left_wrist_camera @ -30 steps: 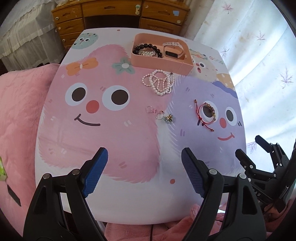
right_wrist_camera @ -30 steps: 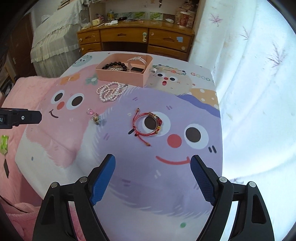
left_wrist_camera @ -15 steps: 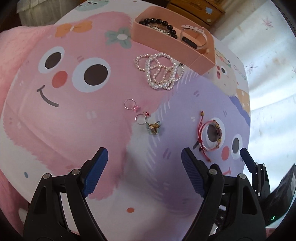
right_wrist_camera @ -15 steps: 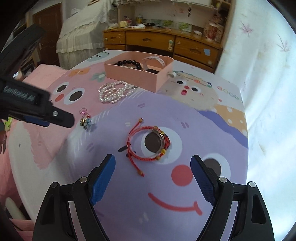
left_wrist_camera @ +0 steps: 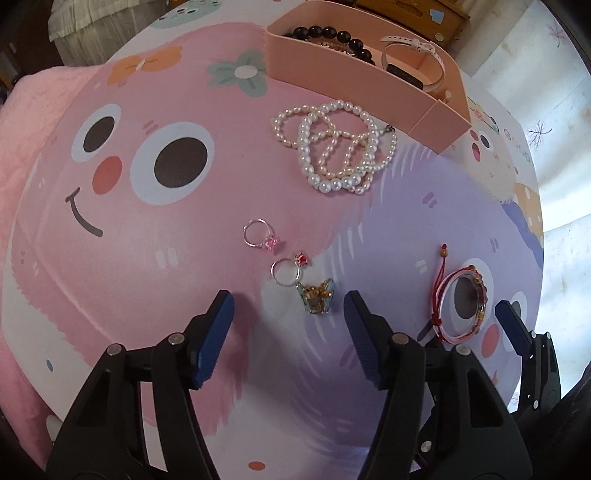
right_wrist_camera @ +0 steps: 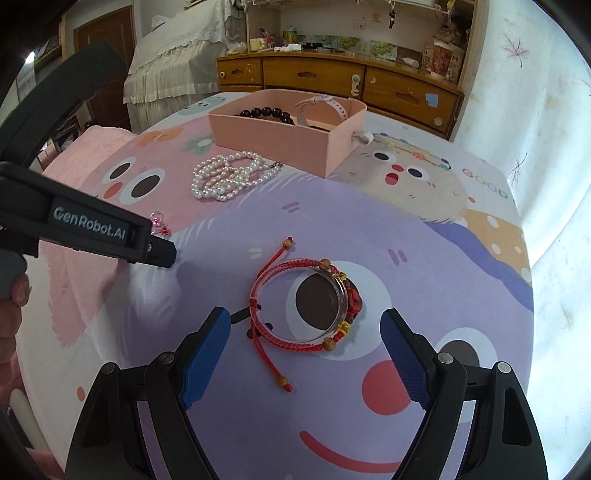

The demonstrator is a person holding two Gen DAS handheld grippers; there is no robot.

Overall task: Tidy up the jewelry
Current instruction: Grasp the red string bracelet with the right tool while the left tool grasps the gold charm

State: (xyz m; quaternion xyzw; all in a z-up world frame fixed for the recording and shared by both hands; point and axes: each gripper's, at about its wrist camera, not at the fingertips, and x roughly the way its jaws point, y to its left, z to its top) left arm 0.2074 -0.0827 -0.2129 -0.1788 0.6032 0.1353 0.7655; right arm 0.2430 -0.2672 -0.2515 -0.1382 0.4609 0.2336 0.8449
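My left gripper [left_wrist_camera: 290, 325] is open and empty, low over the table, with a butterfly ring [left_wrist_camera: 316, 297], a red-stone ring [left_wrist_camera: 286, 271] and a pink-stone ring [left_wrist_camera: 258, 234] just ahead of its fingertips. My right gripper [right_wrist_camera: 304, 354] is open and empty, its jaws on either side of a red cord bracelet [right_wrist_camera: 306, 306], which also shows in the left wrist view [left_wrist_camera: 461, 306]. A pearl necklace [left_wrist_camera: 336, 147] lies in front of the pink jewelry box [left_wrist_camera: 354, 77], also in the right wrist view [right_wrist_camera: 291, 144]. The box holds a black bead bracelet [left_wrist_camera: 328, 35] and a white watch [left_wrist_camera: 413, 66].
The table wears a pink and purple cartoon-face cloth [right_wrist_camera: 406, 229]. A wooden dresser [right_wrist_camera: 332, 77] stands behind it, a white curtain [right_wrist_camera: 535, 110] to the right and pink bedding [left_wrist_camera: 22, 122] to the left. The left gripper's body [right_wrist_camera: 85, 225] reaches in at the right wrist view's left.
Both grippers have moved forward and down toward the table. The left now sits just behind the rings and the right now straddles the red bracelet. Both stayed open.
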